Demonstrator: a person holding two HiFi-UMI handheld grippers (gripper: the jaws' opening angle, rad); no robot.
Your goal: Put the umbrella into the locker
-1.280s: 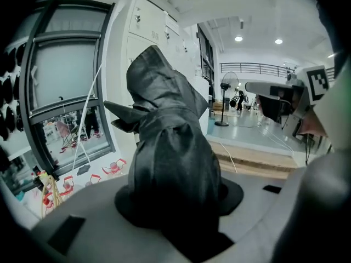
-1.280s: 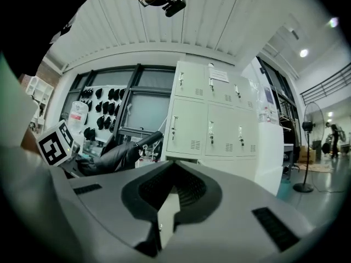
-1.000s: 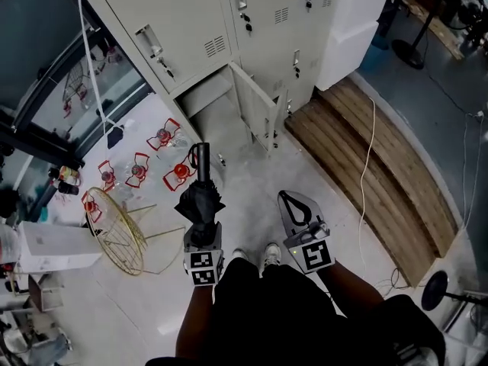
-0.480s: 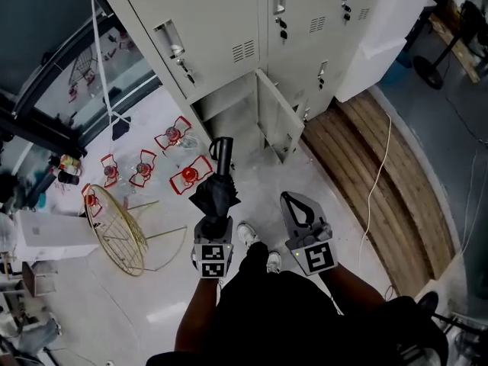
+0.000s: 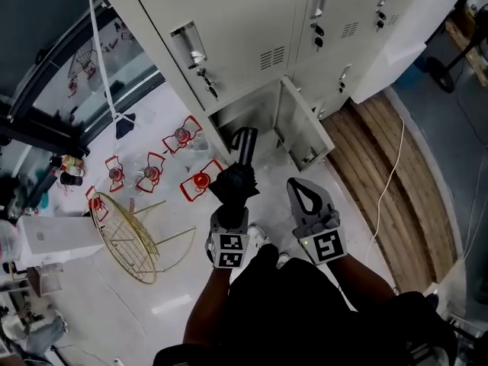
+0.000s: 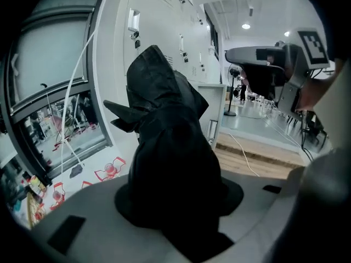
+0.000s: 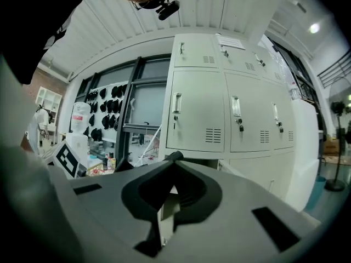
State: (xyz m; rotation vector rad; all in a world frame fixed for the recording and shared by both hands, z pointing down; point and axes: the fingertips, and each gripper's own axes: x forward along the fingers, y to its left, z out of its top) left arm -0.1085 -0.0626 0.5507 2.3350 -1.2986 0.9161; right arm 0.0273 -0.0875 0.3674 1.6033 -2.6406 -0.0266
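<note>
A black folded umbrella [image 5: 236, 178] sticks out ahead of my left gripper [image 5: 232, 207], which is shut on its lower part. The umbrella's far end [image 5: 245, 138] lies at the mouth of the open bottom compartment [image 5: 248, 114] of the grey locker bank [image 5: 252, 29]; the compartment's door [image 5: 303, 132] hangs open to the right. In the left gripper view the umbrella [image 6: 167, 163] fills the space between the jaws of the left gripper [image 6: 175, 201]. My right gripper [image 5: 299, 187] hovers beside it, shut and empty; in its own view the right gripper [image 7: 174, 158] faces the lockers [image 7: 203, 114].
Several red wire stands [image 5: 200, 180] and a gold wire basket [image 5: 126, 235] lie on the floor to the left. A wooden platform [image 5: 393, 166] with a white cable [image 5: 385, 197] is to the right. A glass wall [image 5: 69, 67] runs along the left.
Both grippers have moved toward the lockers. The umbrella's far end has gone from short of the open compartment to its mouth. Neither gripper's jaws have changed.
</note>
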